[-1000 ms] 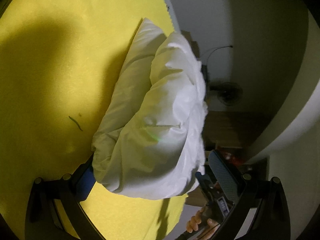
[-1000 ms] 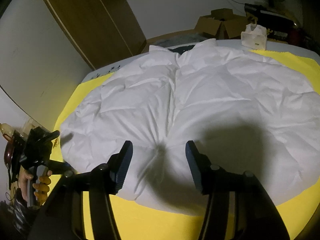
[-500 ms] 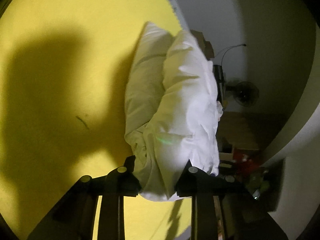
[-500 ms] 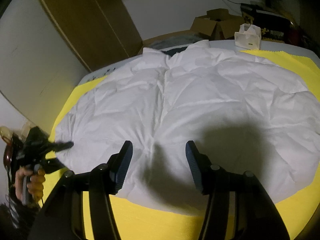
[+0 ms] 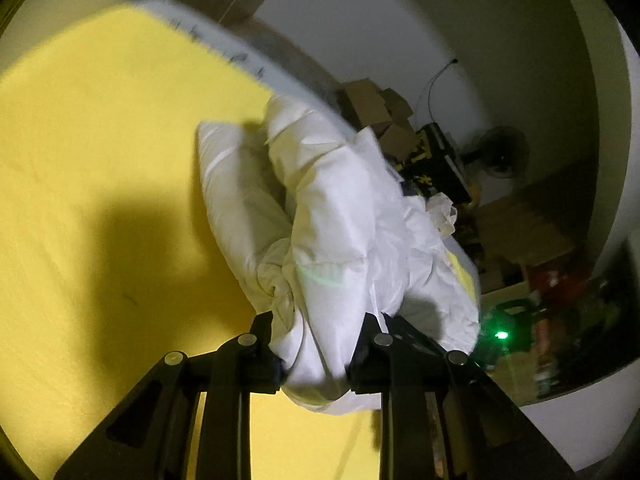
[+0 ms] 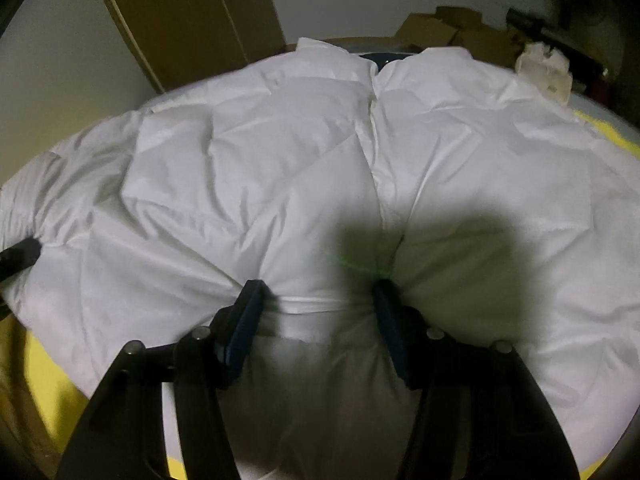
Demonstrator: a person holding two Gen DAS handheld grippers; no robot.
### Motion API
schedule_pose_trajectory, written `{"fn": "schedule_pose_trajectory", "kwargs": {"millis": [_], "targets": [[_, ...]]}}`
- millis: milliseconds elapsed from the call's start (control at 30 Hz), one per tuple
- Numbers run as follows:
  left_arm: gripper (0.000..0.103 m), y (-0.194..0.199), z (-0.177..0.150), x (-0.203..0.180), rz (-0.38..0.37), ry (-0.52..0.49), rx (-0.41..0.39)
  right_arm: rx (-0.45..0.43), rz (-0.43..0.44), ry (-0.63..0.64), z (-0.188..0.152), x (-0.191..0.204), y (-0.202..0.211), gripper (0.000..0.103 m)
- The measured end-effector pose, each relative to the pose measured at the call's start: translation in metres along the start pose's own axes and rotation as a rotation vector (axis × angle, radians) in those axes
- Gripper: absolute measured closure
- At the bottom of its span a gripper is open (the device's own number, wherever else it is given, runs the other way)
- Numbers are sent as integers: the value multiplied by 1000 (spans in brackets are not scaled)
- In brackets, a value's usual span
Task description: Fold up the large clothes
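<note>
Yellow sheet (image 5: 100, 168) lies under the white padded jacket (image 6: 300, 168); left tool (image 5: 316, 344) pinches its bunched edge, right tool (image 6: 316, 312) spread, straddling its near hem.

Both wrist views close, angled down, sharing white jacket (image 5: 340, 216)

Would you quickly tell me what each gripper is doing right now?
Left gripper: shut on the puffy white quilted jacket.
Right gripper: open, jaws straddling the jacket's hem.
</note>
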State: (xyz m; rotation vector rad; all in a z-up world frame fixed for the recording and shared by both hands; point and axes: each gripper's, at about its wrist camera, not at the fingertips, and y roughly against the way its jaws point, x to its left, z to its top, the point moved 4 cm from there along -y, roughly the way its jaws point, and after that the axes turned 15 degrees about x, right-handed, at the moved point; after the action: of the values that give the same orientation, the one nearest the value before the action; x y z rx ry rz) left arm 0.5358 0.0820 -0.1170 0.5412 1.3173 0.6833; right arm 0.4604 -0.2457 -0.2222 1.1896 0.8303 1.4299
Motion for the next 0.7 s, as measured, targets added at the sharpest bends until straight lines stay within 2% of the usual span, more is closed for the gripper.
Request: {"fn": "schedule_pose_trajectory", "kwargs": {"millis": [67, 133, 233, 333, 433, 500, 567, 700], "targets": [[82, 6, -4, -22, 48, -55, -41, -27, 115, -75, -5, -20, 18, 44], [82, 9, -6, -35, 85, -96, -68, -89, 183, -133, -15, -41, 43, 44], [82, 9, -12, -61, 155, -167, -120, -189, 135, -157, -31, -77, 87, 44], [82, 7, -22, -94, 215, -232, -160, -222, 16, -152, -47, -115, 117, 44], [82, 3, -39, -130, 257, -294, -191, -150, -100, -175, -54, -139, 105, 44], [82, 2, -45, -152, 275, -335, -206, -61, -15, -229, -59, -161, 75, 44], [82, -14, -54, -187, 308, -399, -225, -68, 66, -257, -62, -173, 60, 44], [82, -52, -84, -255, 346, -539, -216, -89, 137, -247, -71, -174, 53, 39]]}}
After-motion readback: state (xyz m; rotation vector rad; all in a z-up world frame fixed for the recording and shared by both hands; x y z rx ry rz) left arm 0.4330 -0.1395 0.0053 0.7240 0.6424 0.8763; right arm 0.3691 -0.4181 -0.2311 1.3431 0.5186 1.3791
